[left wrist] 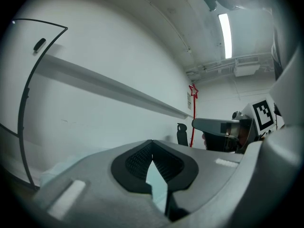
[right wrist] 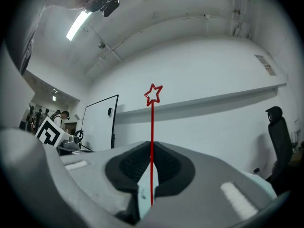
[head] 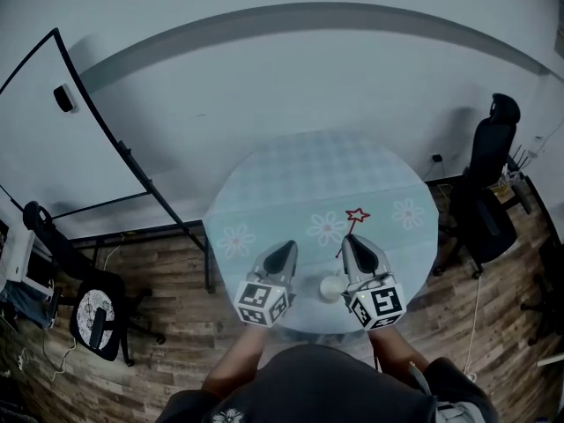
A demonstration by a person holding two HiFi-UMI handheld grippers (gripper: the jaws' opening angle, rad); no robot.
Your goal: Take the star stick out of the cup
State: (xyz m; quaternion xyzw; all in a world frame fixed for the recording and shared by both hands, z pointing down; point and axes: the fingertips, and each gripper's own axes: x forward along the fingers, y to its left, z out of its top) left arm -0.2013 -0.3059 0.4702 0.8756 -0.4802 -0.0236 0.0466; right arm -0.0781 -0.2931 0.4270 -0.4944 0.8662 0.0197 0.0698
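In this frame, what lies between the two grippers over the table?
A white cup, closer to the right gripper than to the left gripper. Only the head view shows it; neither gripper view catches it.

A round glass counter (head: 300,170) printed with white daisies (head: 236,241) stands on a wood-plank floor (head: 167,271). A black office chair (head: 489,179) sits just beside its right edge (a second chair (head: 95,317) stands well apart at the left), below a black-framed whiteboard (head: 62,157).
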